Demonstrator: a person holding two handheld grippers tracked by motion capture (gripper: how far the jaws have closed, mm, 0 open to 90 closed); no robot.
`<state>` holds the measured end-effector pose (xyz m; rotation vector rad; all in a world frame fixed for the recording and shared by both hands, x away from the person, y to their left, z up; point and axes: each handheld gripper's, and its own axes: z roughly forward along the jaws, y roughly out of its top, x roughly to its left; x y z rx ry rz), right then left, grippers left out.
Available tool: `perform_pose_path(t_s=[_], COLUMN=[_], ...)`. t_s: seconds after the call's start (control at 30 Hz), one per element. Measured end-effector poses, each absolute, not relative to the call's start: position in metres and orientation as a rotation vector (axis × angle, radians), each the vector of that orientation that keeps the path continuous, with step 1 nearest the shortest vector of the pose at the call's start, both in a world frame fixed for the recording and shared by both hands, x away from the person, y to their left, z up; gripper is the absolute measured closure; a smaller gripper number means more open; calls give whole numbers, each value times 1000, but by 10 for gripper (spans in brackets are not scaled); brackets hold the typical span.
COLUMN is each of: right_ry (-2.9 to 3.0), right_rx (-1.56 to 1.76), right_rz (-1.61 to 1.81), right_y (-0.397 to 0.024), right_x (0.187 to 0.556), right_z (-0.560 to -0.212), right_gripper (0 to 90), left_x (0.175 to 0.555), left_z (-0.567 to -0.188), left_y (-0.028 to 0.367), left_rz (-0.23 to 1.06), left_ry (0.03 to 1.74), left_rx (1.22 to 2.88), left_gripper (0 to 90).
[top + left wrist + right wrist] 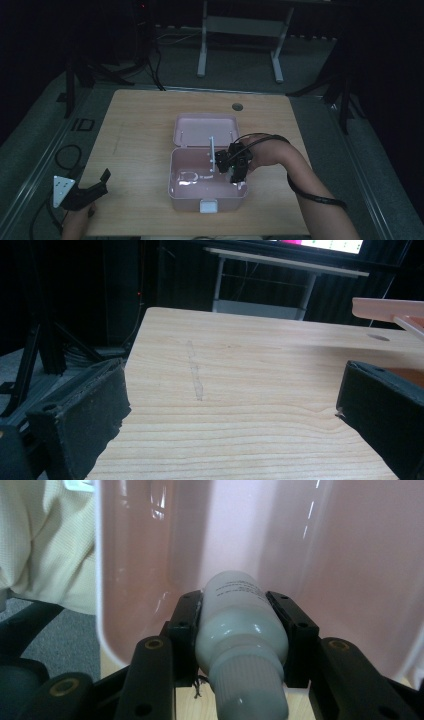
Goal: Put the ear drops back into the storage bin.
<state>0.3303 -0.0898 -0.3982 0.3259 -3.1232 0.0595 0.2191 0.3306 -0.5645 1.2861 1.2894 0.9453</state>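
White bottle [240, 630] clamped — right hand-held gripper [240, 645], pink box [175, 192].

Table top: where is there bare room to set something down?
Bare wood lies left of the pink box, between it and the left claw, and along the table's far edge behind the lid. It is crowded inside the box, where the right claw holds a white bottle.
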Motion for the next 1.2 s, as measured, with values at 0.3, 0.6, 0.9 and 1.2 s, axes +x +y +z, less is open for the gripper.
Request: perform_pose_path(t_s=[0.3,0.6,0.9,1.2], right_ry=[-3107,-3101,-3083,-3089], right_rx=[365,391,391,353], right_rz=[93,107,110,217], right_y=[-84,-82,-81,-78], right_x=[334,334,334,334], right_z=[-423,-448,-462,-480], right_gripper=[595,594,594,594], left_x=[219,219,219,219], left_z=[-565,-565,-565,-565], left_y=[331,330,331,331], left_rz=[944,944,942,940], left_ry=[1285,1284,1286,1282], left_rx=[1286,1288,1289,1289], left_gripper=[5,4,4,4])
